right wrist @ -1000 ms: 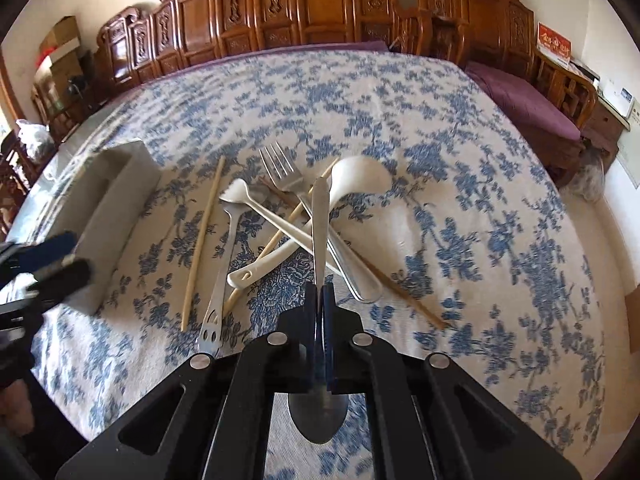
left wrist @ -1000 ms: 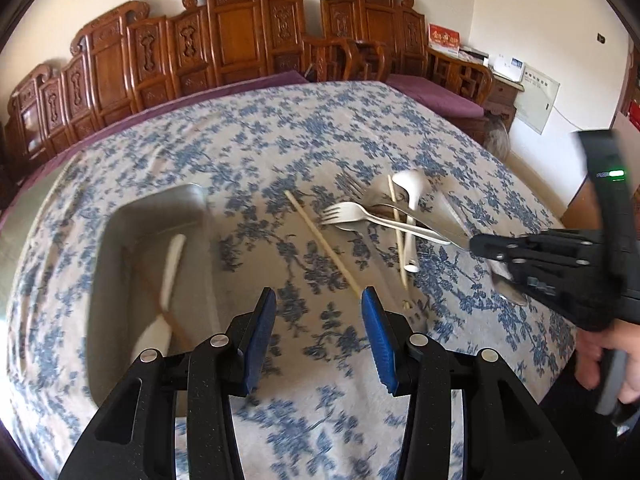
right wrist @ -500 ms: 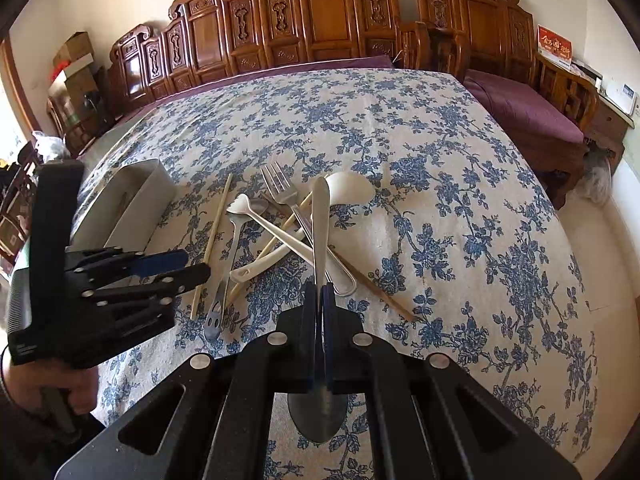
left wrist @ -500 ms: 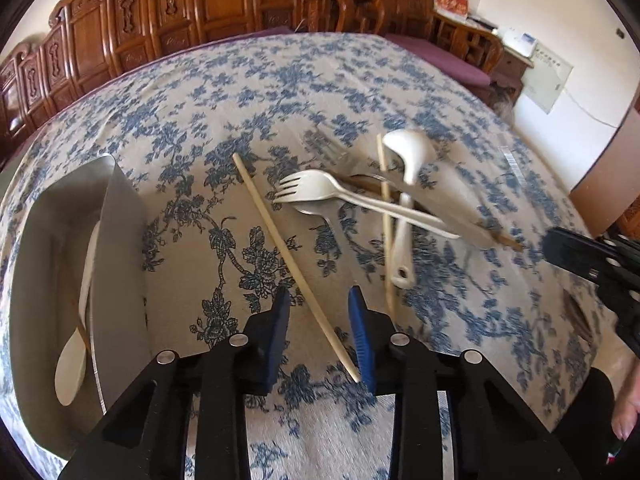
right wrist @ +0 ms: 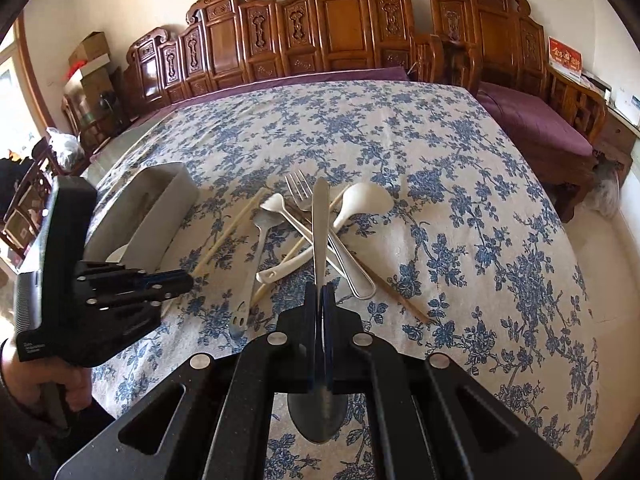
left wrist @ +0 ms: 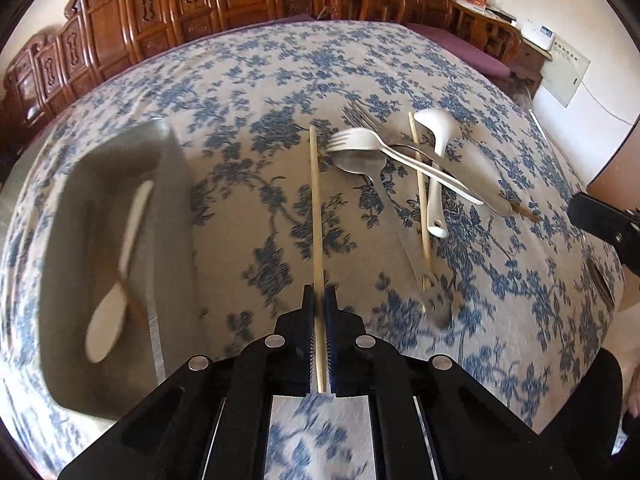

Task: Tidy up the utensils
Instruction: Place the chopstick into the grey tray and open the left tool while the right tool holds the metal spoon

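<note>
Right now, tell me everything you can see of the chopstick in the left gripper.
The chopstick is a thin, straight, pale stick, bamboo or light wood by its look. Its near end sits pinched between the blue pads of the left gripper, which is shut on it. The shaft runs straight away from the camera over the floral tablecloth, its far tip ending just left of the white plastic fork. It lies apart from the utensil pile, right of the grey tray. Whether it has lifted off the cloth is unclear.

Both wrist cameras look steeply down along their fingers, close over the floral tablecloth (left wrist: 256, 80). They share the utensil pile (right wrist: 316, 224) and tray (left wrist: 116, 240), somewhat blurred on the left
</note>
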### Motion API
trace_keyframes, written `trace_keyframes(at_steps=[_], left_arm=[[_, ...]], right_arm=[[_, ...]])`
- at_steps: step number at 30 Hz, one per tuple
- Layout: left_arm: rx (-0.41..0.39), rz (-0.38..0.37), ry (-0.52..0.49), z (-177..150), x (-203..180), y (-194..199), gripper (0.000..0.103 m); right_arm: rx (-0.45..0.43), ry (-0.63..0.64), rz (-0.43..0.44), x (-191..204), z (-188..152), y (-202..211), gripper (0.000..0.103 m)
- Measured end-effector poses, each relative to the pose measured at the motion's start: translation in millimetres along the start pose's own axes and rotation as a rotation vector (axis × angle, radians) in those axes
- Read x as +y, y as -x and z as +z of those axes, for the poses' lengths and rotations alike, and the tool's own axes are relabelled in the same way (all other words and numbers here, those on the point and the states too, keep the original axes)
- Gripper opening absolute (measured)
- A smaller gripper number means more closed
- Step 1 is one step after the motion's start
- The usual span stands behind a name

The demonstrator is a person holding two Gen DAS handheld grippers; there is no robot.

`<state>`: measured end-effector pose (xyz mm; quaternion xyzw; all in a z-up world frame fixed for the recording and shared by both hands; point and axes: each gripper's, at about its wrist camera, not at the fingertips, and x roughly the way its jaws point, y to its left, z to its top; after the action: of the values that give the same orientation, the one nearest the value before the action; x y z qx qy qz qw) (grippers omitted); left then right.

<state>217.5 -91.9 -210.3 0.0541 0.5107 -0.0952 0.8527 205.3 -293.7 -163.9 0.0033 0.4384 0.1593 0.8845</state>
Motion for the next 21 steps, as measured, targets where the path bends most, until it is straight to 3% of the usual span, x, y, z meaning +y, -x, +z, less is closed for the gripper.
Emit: trace_keyframes(at_steps=[15, 21], left_arm=[[-0.124, 0.011, 0.013, -13, 34, 80, 0.004], [-0.149, 0.022, 0.031, -11, 59, 93, 0.004]], right_arm=[[-0.038, 0.058, 0.059, 27, 6, 19, 0.005], [-0.036, 0.07, 0.08, 33, 5, 19, 0.005]])
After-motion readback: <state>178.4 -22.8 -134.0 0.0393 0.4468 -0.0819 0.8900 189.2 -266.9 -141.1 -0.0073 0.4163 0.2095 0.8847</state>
